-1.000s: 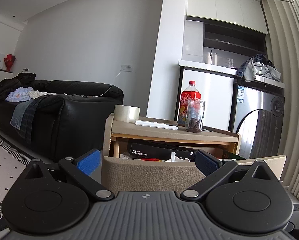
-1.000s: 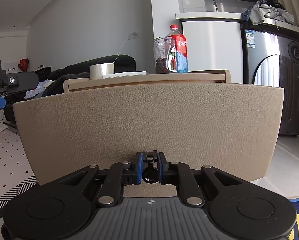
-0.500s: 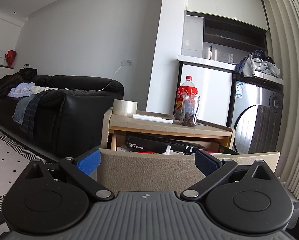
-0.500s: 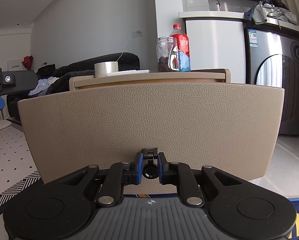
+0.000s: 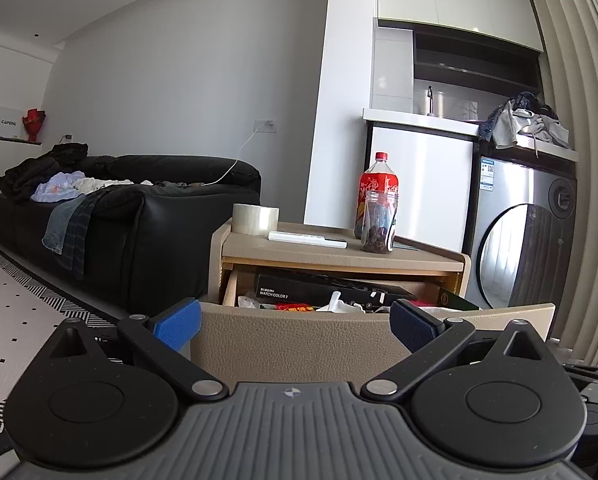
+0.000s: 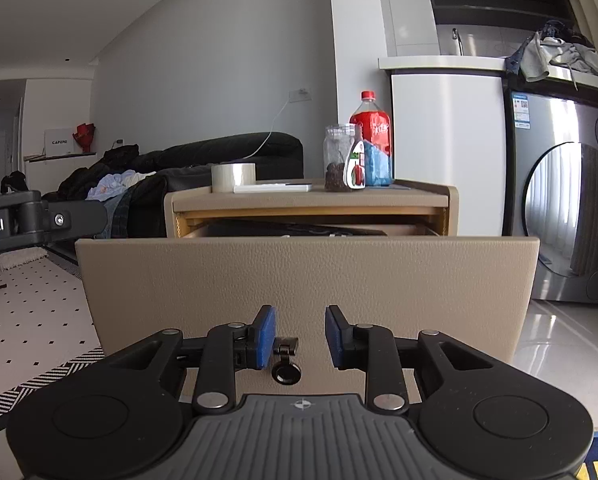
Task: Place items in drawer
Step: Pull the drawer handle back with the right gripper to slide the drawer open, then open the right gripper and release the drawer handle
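**Open drawer with both claws at its front panel**

We see the drawer pulled out from the small beige cabinet, its leather-textured front facing both cameras. The right claw sits low before the panel with its blue pads apart; the black ring pull hangs between them, and we see neither pad touching it. The left claw is spread wide near the upper edge of the drawer front, its blue pads holding nothing. Inside the drawer we make out a black box with white lettering, some white wrapping and a red item, all partly hidden by the panel. On the cabinet's worktop stand a roll of clear tape, a flat white remote, a glass jar with dark contents and, behind it, a red-labelled bottle. A black sofa strewn with clothes lies to the left, and a washing machine to the right.
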The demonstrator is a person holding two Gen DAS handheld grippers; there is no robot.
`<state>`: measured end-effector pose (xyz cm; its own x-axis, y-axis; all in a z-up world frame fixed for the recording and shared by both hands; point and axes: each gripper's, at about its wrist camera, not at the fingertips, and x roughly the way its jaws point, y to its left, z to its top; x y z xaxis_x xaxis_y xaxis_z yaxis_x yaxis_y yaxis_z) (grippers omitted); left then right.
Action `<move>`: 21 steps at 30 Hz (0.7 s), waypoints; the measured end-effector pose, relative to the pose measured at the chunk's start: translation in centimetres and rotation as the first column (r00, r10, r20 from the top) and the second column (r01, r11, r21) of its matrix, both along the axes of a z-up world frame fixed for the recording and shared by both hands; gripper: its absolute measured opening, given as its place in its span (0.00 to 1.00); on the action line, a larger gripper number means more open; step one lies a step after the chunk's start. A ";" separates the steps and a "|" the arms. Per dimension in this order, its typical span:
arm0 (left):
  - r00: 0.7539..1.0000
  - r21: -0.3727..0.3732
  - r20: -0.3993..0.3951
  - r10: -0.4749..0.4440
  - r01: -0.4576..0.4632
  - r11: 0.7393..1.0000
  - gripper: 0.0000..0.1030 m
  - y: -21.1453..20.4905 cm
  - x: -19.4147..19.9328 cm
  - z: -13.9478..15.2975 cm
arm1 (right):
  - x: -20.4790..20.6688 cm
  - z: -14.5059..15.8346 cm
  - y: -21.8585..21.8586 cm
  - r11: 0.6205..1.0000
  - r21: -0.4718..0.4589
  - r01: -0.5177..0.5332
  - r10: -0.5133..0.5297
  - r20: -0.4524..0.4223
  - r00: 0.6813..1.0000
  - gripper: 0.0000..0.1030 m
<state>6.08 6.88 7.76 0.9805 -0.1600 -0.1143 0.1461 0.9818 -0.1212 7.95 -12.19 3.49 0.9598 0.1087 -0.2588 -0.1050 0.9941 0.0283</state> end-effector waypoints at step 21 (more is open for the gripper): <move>1.000 0.024 -0.001 0.005 -0.005 1.000 1.00 -1.7 1.1 4.2 | 1.7 3.4 -5.4 0.994 0.110 0.001 -0.011 0.088 0.996 0.41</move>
